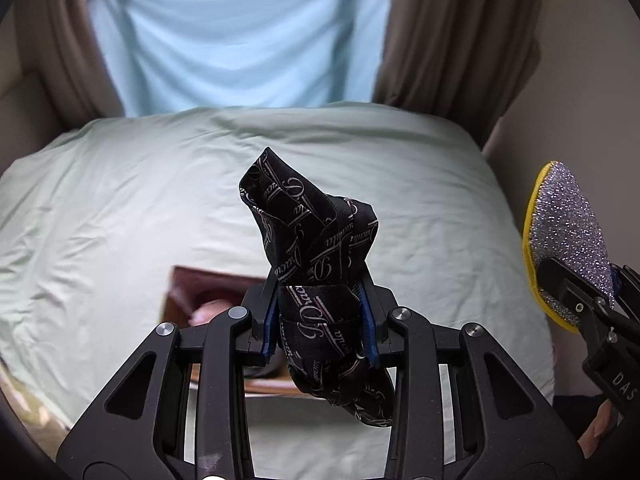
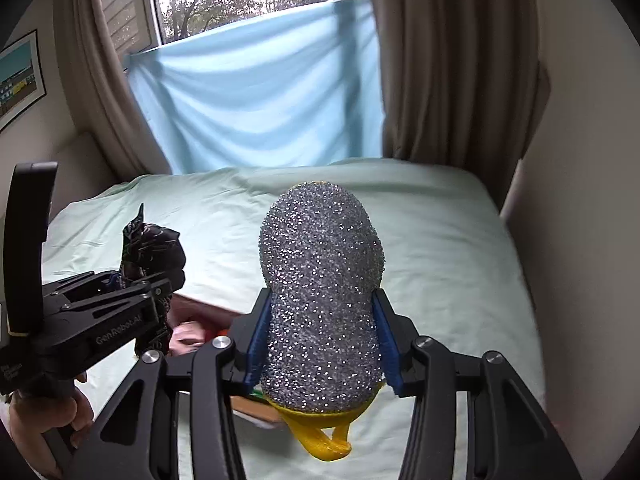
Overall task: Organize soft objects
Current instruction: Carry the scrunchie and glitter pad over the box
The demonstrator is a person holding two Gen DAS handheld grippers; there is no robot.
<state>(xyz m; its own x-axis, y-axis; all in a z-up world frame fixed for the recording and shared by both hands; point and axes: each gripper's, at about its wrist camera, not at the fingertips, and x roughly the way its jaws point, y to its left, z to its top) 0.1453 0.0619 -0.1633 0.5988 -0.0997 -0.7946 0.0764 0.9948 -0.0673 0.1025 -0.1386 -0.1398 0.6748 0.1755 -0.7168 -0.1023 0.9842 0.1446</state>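
Two grippers are hanging over a bed, each one holding something soft.

I am looking down at a bed (image 1: 120, 200) with a creased pale green sheet; behind it a light blue cloth (image 2: 256, 96) is covering the lower window between brown curtains (image 2: 452, 60). A brown box (image 1: 192, 288) is lying on the sheet below. My left gripper (image 1: 320, 320) is pointing steeply down, pinching a black patterned cloth (image 1: 308, 232) that is bunching above the jaws. My right gripper (image 2: 320, 344), just beside it, is squeezing a glittery silver sponge (image 2: 320, 280) with a yellow underside.
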